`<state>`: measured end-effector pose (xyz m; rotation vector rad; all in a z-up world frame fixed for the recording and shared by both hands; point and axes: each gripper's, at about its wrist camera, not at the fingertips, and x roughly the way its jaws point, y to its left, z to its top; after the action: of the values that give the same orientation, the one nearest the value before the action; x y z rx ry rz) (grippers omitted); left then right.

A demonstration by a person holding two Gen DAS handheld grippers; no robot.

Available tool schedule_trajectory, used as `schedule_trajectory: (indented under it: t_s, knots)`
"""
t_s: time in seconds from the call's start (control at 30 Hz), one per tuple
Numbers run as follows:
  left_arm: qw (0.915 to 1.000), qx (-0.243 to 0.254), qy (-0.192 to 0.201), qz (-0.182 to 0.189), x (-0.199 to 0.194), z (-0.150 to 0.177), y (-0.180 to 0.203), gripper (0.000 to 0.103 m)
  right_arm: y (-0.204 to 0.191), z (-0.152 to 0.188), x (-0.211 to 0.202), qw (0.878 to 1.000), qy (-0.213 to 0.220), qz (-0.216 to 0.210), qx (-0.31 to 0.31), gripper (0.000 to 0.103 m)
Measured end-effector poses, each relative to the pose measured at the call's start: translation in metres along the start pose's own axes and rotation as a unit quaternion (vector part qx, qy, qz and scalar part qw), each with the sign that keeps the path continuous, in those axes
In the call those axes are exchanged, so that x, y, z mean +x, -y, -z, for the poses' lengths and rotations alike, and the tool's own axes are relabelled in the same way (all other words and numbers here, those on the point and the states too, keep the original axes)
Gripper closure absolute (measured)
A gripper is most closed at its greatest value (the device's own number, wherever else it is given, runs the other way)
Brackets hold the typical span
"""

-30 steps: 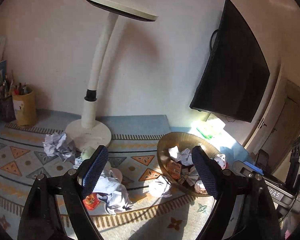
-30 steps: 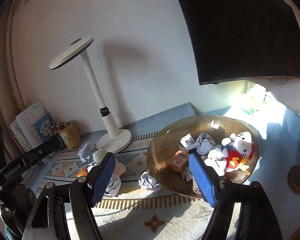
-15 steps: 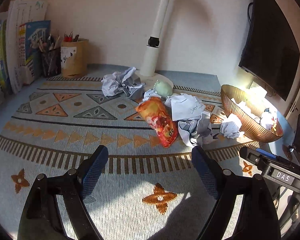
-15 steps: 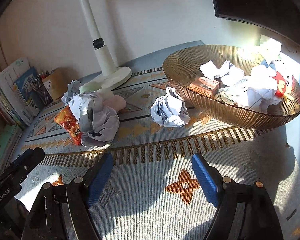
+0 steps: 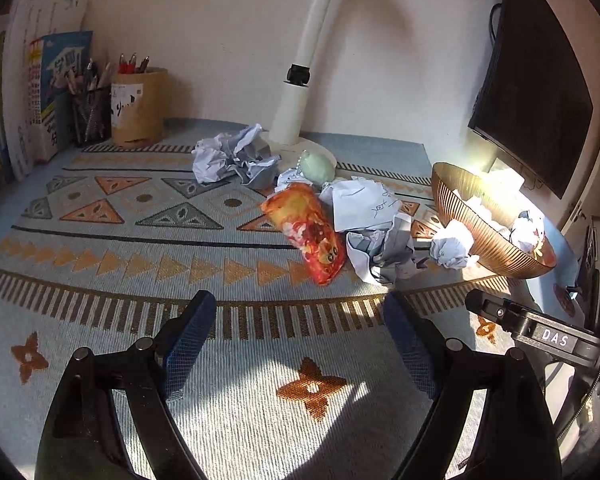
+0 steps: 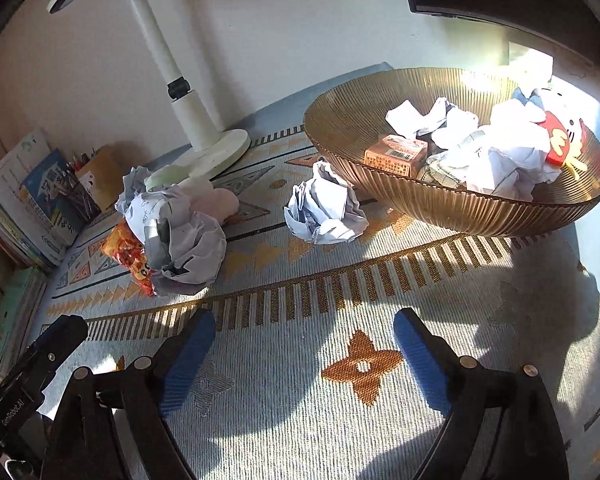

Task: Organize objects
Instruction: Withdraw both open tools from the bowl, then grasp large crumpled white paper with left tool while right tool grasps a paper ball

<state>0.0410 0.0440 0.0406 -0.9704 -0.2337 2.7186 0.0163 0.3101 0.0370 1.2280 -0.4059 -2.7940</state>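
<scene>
Both tongs empty: left gripper [image 5: 296, 346] spread wide over bare mat, right gripper [image 6: 302, 354] jaws opening, nothing between them, pads clear of everything. Both hang low over the near part of the patterned mat [image 5: 112, 280], angled down toward the clutter, likely lining up a next pick

Task things: loose crumpled paper ball [image 6: 326, 210] sits on the mat just beside the near-left wall of the ribbed amber bowl [image 6: 440, 200], closest to the right gripper, so probably its target. Bigger paper wad [image 5: 374, 232] lies mid-mat touching the orange snack packet [image 5: 306, 238]; another paper wad [image 5: 234, 156] farther back by the lamp base [image 5: 300, 148], with a pale green soft toy [image 5: 318, 166] leaning near the base. Bowl already holds several paper balls, a small orange carton [image 6: 396, 154] and a Hello Kitty plush [image 6: 556, 120], so it seems to be the collection spot

Around: pen cups [image 5: 138, 106] and books [image 5: 40, 80] far left, dark monitor [image 5: 540, 92] far right. Lamp stem stands behind the pile, not in the way; packet and wad touch, so grabbing one may drag the other
</scene>
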Motion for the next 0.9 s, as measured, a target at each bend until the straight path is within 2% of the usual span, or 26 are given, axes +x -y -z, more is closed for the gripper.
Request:
schedule_trajectory:
  t_s: [0.2, 0.3, 0.37, 0.43, 0.47, 0.53, 0.63, 0.73, 0.83, 0.9]
  knots:
    - [1.0, 0.007, -0.001, -0.003, 0.0, 0.001, 0.004, 0.017, 0.002, 0.0, -0.001, 1.0, 0.004, 0.003, 0.005, 0.012]
    - [1.0, 0.002, -0.004, 0.0, 0.001, 0.001, 0.002, 0.017, 0.004, -0.003, -0.006, 1.0, 0.023, 0.005, 0.014, 0.012]
    - [1.0, 0.006, -0.005, -0.001, 0.001, 0.001, 0.004, 0.017, 0.011, -0.013, -0.004, 0.999, 0.017, -0.014, 0.043, 0.012]
    - [0.9996, 0.024, -0.014, 0.008, 0.003, 0.0, 0.011, 0.017, 0.022, -0.025, 0.009, 0.993, -0.003, -0.066, 0.099, 0.012]
    - [0.999, 0.037, -0.019, 0.018, 0.005, -0.001, 0.016, 0.018, 0.026, -0.031, 0.015, 0.989, -0.007, -0.077, 0.122, 0.012]
    - [0.9975, 0.056, -0.027, 0.035, 0.008, -0.005, 0.028, 0.018, 0.028, -0.041, 0.024, 0.988, 0.0, -0.07, 0.139, 0.012]
    - [0.9944, 0.069, -0.038, 0.07, 0.017, -0.014, 0.048, 0.017, 0.027, -0.053, 0.038, 0.99, 0.006, -0.052, 0.134, 0.012]
    - [0.9933, 0.085, -0.053, 0.057, 0.039, -0.022, 0.062, 0.019, 0.03, -0.056, 0.049, 0.988, 0.001, -0.052, 0.143, 0.012]
    - [0.9922, 0.072, -0.071, 0.074, 0.061, -0.026, 0.066, 0.02, 0.029, -0.059, 0.052, 0.989, 0.001, -0.049, 0.14, 0.013]
    - [0.9921, 0.063, -0.079, 0.075, 0.07, -0.028, 0.068, 0.027, 0.024, -0.06, 0.055, 0.991, -0.001, -0.048, 0.125, 0.022]
